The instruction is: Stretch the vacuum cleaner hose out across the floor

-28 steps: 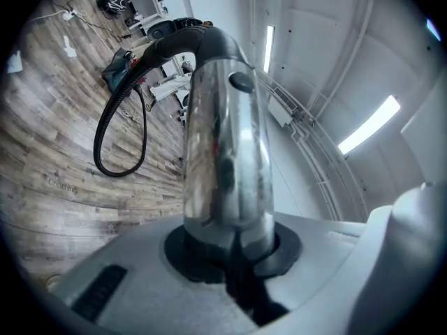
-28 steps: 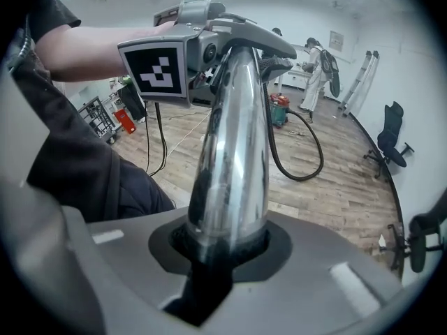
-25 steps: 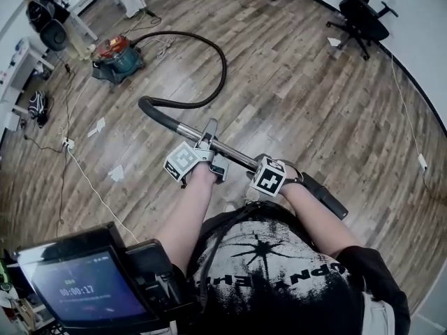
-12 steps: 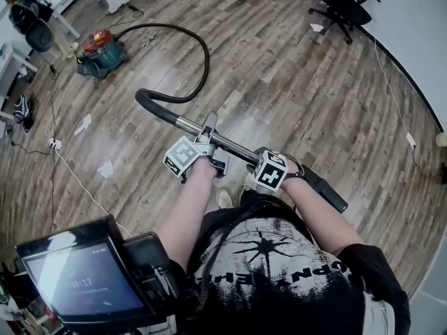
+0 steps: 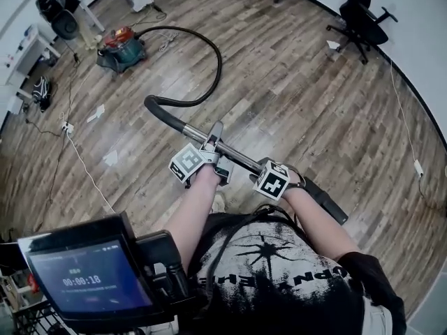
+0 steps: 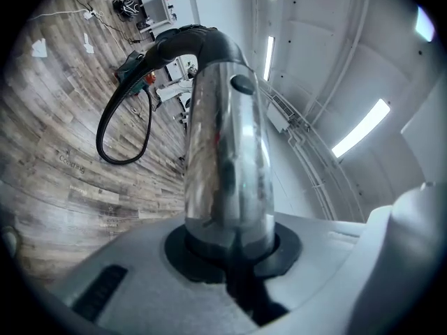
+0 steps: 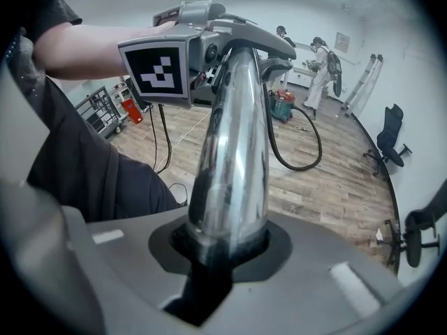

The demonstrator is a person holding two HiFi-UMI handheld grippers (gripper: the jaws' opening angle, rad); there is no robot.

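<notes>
In the head view a red and teal vacuum cleaner stands far off at the upper left. Its black hose curves across the wooden floor in a loop to a black bent handle. From there a shiny metal tube runs on to a black end piece. My left gripper is shut on the tube near its middle, and my right gripper is shut on it further back. Each gripper view shows the tube clamped in dark jaw pads. The hose loop lies beyond.
Two black office chairs stand by the white wall at the upper right. Cables, a power strip and paper scraps lie on the floor at the left. People stand near desks behind the vacuum. A screen sits near my chest.
Both grippers, still clamped on the tube, have been carried a little across the floor with the person. The hose keeps its curved loop, and the vacuum has not visibly moved.
</notes>
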